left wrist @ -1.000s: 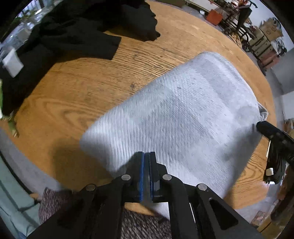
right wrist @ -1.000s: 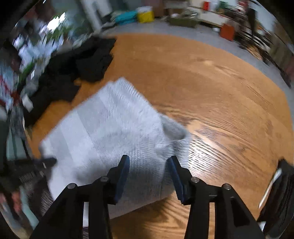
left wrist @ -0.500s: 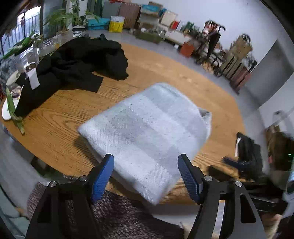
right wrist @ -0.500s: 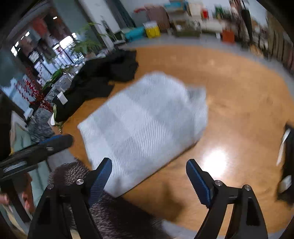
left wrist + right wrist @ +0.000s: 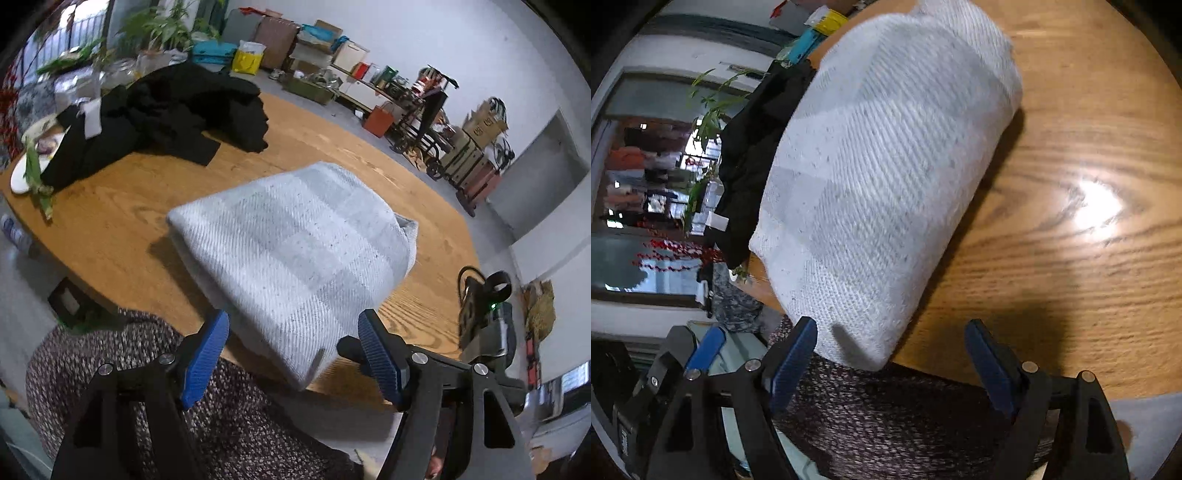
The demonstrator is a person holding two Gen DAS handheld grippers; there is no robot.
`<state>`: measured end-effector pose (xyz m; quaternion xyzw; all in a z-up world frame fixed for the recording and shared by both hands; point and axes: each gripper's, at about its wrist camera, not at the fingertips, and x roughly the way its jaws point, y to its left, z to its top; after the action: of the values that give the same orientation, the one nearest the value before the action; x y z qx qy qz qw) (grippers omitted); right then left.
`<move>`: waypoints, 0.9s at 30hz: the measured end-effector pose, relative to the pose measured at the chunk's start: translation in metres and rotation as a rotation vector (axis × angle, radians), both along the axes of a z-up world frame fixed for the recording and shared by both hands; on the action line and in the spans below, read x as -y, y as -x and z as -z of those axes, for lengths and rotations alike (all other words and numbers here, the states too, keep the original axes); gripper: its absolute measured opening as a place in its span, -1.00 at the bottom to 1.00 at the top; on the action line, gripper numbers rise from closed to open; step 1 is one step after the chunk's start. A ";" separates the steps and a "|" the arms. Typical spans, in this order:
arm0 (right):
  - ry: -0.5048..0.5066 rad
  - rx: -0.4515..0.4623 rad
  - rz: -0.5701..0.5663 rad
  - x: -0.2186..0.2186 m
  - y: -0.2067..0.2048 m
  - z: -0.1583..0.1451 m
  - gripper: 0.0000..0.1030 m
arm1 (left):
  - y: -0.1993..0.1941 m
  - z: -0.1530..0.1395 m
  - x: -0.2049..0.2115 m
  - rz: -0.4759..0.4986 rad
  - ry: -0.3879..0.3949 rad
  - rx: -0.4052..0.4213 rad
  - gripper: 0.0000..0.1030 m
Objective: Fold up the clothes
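Observation:
A folded grey-and-white knit garment [image 5: 295,251] lies on the round wooden table [image 5: 110,221], its near corner hanging slightly over the table's edge. My left gripper [image 5: 293,332] stands open just in front of that corner, its blue pads either side of it and clear of the cloth. In the right wrist view the same garment [image 5: 886,184] runs away from me at a slant. My right gripper [image 5: 890,332] is open at the garment's near end, with its pads apart from the fabric. Nothing is held.
A heap of black clothes [image 5: 166,110] lies at the table's far left, also seen beside the garment [image 5: 757,129]. A white plate with green stalks [image 5: 26,166] sits at the left rim. Speckled dark knit fabric [image 5: 129,369] lies below the near table edge. Boxes and furniture line the back wall.
My left gripper went from shut to wide open and pulled back and up from the garment. My right gripper opened wider, rolled and sank toward the near corner. The garment now lies released.

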<state>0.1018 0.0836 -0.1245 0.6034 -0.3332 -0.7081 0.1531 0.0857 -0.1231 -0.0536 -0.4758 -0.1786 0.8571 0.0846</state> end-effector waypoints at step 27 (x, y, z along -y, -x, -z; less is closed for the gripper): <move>0.214 -0.224 0.003 0.021 0.016 -0.027 -0.46 | 0.010 0.079 0.068 -0.418 -0.680 0.178 0.51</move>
<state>0.0862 0.0626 -0.0972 0.5003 -0.3887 -0.7316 0.2516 0.0754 -0.1915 -0.1323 -0.4464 -0.5512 0.7034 0.0451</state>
